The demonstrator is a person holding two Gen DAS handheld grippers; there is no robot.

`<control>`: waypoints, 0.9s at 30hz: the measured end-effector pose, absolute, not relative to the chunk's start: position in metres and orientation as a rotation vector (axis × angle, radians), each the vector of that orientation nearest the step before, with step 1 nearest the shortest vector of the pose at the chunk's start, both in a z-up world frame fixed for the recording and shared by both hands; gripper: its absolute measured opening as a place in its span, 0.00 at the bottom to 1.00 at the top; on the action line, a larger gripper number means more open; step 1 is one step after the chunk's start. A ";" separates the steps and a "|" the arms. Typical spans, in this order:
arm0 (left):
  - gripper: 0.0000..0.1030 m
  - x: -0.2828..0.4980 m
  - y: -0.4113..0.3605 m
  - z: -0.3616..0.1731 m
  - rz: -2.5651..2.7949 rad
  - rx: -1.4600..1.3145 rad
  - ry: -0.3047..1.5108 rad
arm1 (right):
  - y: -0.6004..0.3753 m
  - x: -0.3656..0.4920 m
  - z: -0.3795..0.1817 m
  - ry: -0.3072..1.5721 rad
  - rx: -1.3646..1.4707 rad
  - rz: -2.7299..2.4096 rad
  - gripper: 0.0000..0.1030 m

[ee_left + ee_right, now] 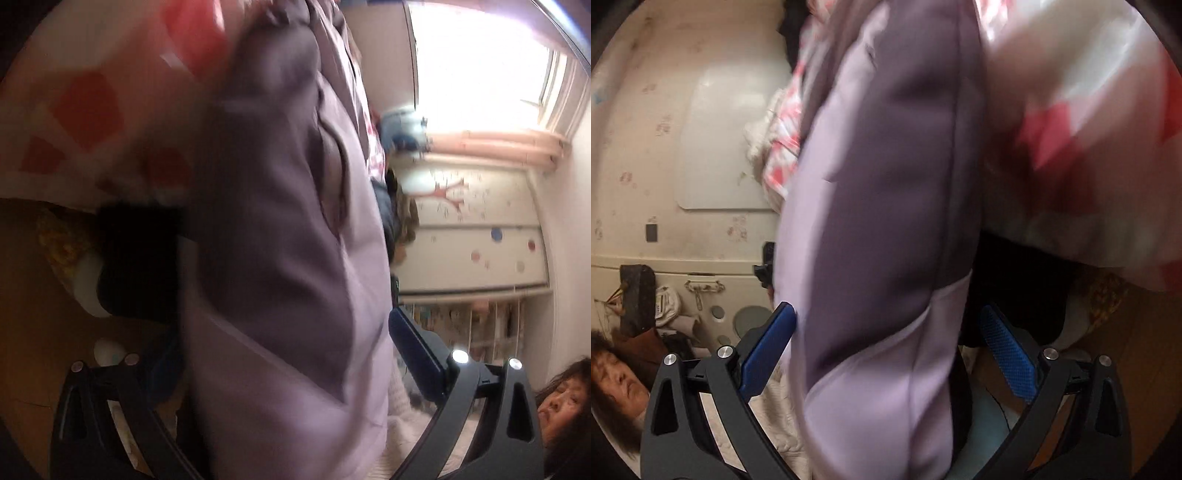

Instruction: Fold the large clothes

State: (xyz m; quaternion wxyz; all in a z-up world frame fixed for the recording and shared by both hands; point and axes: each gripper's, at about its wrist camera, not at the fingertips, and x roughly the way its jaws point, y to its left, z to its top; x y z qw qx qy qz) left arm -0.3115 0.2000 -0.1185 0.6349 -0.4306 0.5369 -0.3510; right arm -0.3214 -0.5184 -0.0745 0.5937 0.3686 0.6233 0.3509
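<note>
A large lilac-grey garment (280,258) hangs in a thick fold through the middle of the left wrist view, blurred. My left gripper (295,350) stands wide open with the cloth passing between its fingers; the left finger is hidden, the right blue pad (417,343) shows beside the cloth. In the right wrist view the same garment (886,240) runs between the blue pads (768,343) of my right gripper (890,339), which is open and not pinching it.
A white bedcover with red patches (85,110) lies behind the garment and also shows in the right wrist view (1071,140). A person's face (561,406) is at the lower right. A bright window (480,62), a decorated wall (480,240) and wooden floor (1137,332) surround.
</note>
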 end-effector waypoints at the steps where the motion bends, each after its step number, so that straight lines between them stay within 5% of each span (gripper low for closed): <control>1: 0.93 -0.313 0.195 -0.117 -0.817 -0.973 1.223 | -0.516 -0.319 -0.078 1.459 0.868 0.830 0.94; 7: 0.90 -0.321 0.193 -0.102 -0.788 -0.904 1.177 | -0.508 -0.311 -0.069 1.340 0.956 0.941 0.94; 8: 0.85 -0.321 0.194 -0.102 -0.767 -0.898 1.175 | -0.511 -0.311 -0.065 1.319 0.954 0.941 0.94; 10: 0.59 -0.321 0.199 -0.102 -0.749 -0.880 1.178 | -0.514 -0.310 -0.059 1.288 0.957 0.946 0.94; 13: 0.43 -0.324 0.199 -0.098 -0.759 -0.845 1.150 | -0.511 -0.308 -0.062 1.314 0.910 0.948 0.94; 19: 0.42 -0.323 0.202 -0.105 -0.789 -0.905 1.144 | -0.510 -0.310 -0.096 1.434 0.866 0.935 0.93; 21: 0.42 -0.319 0.204 -0.108 -0.780 -0.916 1.143 | -0.514 -0.313 -0.092 1.366 0.880 0.938 0.75; 23: 0.40 -0.319 0.200 -0.107 -0.751 -0.879 1.147 | -0.520 -0.317 -0.081 1.288 0.883 0.916 0.47; 27: 0.27 -0.316 0.193 -0.090 -0.701 -0.841 1.153 | -0.525 -0.329 -0.050 1.185 0.854 0.877 0.27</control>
